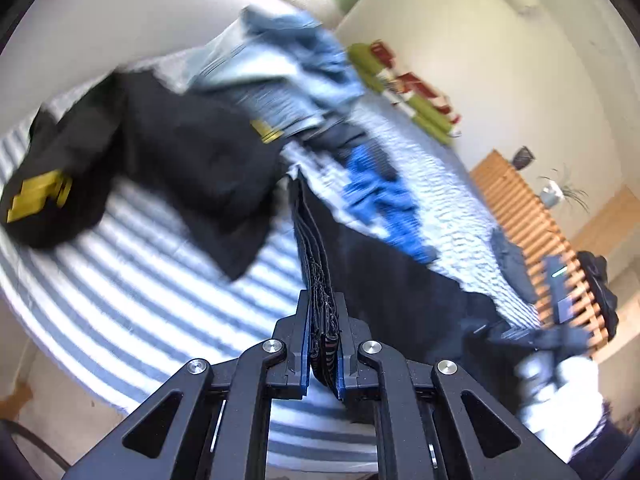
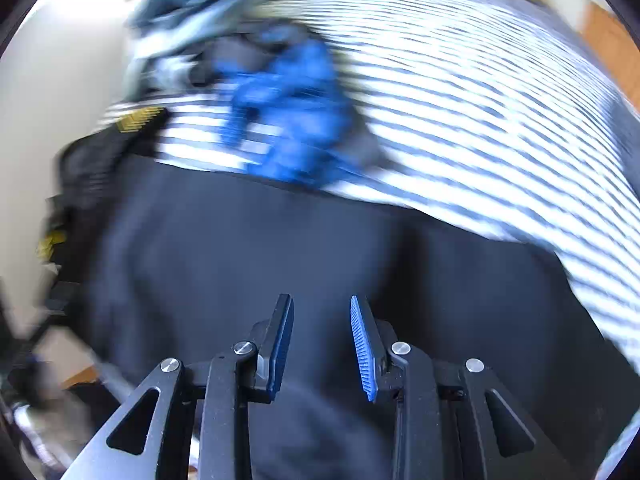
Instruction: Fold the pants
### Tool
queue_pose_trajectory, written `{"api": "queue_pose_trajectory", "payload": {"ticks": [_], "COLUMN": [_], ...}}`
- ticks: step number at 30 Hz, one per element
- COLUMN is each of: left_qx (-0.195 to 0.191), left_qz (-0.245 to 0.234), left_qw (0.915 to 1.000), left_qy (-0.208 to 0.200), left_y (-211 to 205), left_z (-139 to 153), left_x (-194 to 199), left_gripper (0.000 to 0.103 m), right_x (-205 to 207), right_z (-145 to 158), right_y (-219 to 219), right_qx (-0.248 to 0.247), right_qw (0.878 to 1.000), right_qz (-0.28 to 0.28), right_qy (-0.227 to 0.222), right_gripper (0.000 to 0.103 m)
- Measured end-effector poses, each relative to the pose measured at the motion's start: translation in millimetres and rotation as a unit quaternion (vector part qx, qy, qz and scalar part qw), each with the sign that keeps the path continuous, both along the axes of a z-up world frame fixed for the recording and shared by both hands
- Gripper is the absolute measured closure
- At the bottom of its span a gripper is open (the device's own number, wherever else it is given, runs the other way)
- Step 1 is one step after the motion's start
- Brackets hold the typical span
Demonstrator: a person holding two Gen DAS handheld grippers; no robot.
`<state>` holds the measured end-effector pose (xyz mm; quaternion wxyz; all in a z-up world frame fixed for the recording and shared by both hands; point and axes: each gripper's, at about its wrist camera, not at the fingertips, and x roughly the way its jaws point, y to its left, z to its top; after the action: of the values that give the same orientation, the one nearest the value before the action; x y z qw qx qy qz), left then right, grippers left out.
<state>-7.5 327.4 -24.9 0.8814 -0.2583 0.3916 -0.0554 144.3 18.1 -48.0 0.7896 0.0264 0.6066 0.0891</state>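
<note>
Left wrist view: the left gripper (image 1: pixel 324 312) has its blue-padded jaws closed on a stacked edge of the dark pants (image 1: pixel 400 280), several fabric layers pinched between the pads. From the jaws the pants run toward 1 o'clock, then trail to 4 o'clock across the bed (image 1: pixel 160 280), which carries a blue-and-white striped cover. A black garment with yellow markings (image 1: pixel 172 160) lies on the stripes at 10 o'clock. Beyond it, at 12 o'clock, sits a heap of light denim (image 1: pixel 280 68), and a bright blue garment (image 1: pixel 380 196) lies at 1 o'clock, just beside the pants. Green and red pillows (image 1: pixel 404 88) lean against the pale wall at 2 o'clock. A slatted wooden panel (image 1: pixel 532 224) stands at 3 o'clock, with a potted plant (image 1: pixel 560 192) past it. A blurred white-gloved hand (image 1: pixel 560 380) holding a dark device shows at 4 o'clock.

Right wrist view, heavily motion-blurred: the right gripper (image 2: pixel 322 336) has its jaws parted with a clear gap, gripping nothing. The pants (image 2: pixel 320 248) spread beneath and ahead of it, filling the lower half of the frame. The striped cover (image 2: pixel 480 100) occupies 12 to 3 o'clock, the blue garment (image 2: pixel 288 120) lies at 11 o'clock, the denim (image 2: pixel 188 12) beyond it.
</note>
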Motion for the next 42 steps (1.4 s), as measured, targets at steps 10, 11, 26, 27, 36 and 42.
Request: {"api": "queue_pose_trajectory", "payload": {"ticks": [10, 11, 26, 27, 36, 42], "left_qx": [0.031, 0.033, 0.037, 0.034, 0.005, -0.008], "left_qz": [-0.144, -0.161, -0.393, -0.393, -0.387, -0.410], "left_qw": [0.9855, 0.9823, 0.9187, 0.9185, 0.9219, 0.9116], "left_qy": [-0.084, -0.089, 0.019, 0.025, -0.008, -0.027], "left_y": [-133.4, -152.0, -427.8, -431.9, -431.6, -449.0], "left_z": [100.3, 104.8, -22.8, -28.8, -12.0, -1.1], "left_x": [22.7, 23.1, 0.5, -2.9, -16.8, -24.6], "left_gripper": [0.095, 0.095, 0.095, 0.095, 0.095, 0.095], "right_x": [-18.1, -22.1, -127.3, -129.6, -110.4, -99.5], "right_z": [7.5, 12.5, 30.0, 24.9, -7.9, -19.2], "right_y": [-48.3, -61.9, -285.7, -291.9, -305.8, -295.8], "right_qx": [0.093, 0.103, 0.144, 0.152, 0.226, 0.272], "right_qw": [0.995, 0.994, 0.966, 0.965, 0.952, 0.942], "right_qz": [-0.025, -0.037, -0.211, -0.215, -0.208, -0.193], "right_qy": [-0.007, -0.012, -0.026, -0.016, 0.013, 0.038], "right_gripper": [0.075, 0.075, 0.071, 0.069, 0.056, 0.057]}}
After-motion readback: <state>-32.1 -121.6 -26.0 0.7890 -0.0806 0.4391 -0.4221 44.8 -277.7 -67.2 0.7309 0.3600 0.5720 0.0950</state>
